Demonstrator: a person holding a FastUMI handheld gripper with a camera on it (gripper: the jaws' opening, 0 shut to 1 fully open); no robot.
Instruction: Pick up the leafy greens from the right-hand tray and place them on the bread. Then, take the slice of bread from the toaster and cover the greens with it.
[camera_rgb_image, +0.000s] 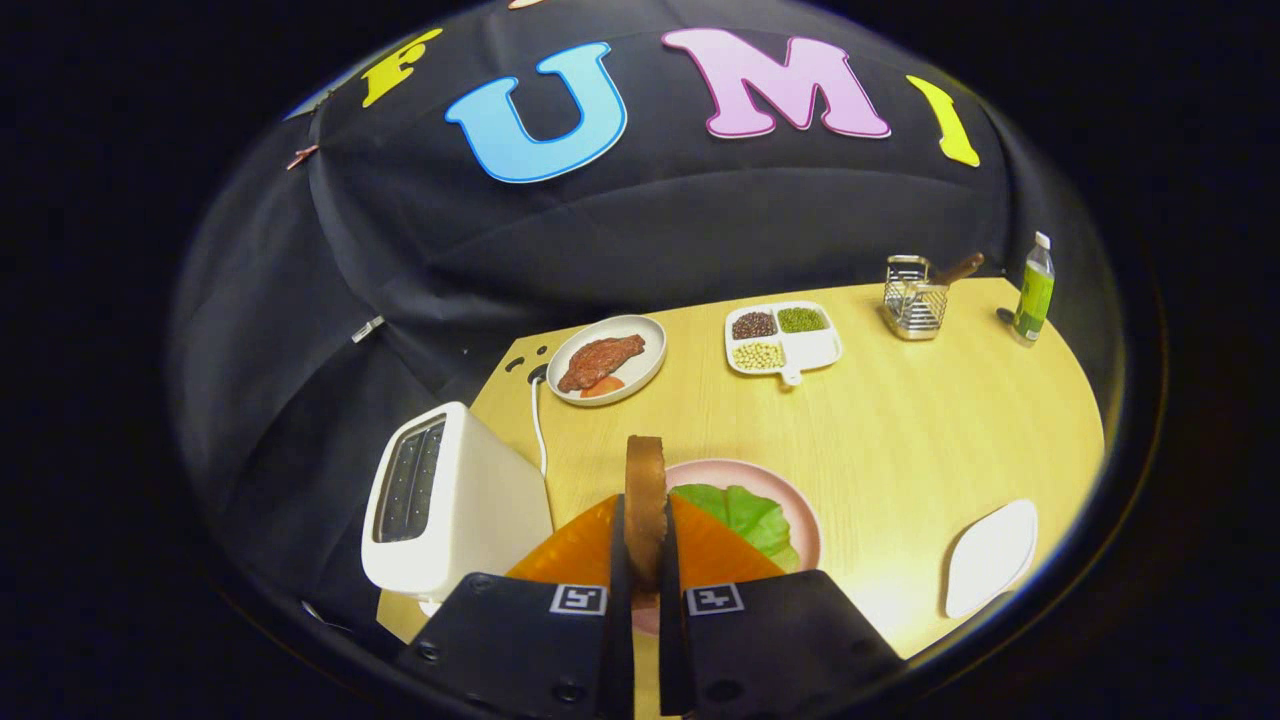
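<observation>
Gripper view: tongs (646, 560) clamp the brown bread slice (645, 500) edge-on; lower it flat onto the green lettuce leaf (745, 515), lower centre.

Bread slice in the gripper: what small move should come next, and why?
Probably lower the bread slice and tip it flat over the leafy greens. The gripper holds it upright on edge between both fingers, right above the pink plate where the greens already lie. The toaster slots look empty, so covering the greens seems to be what remains.
</observation>
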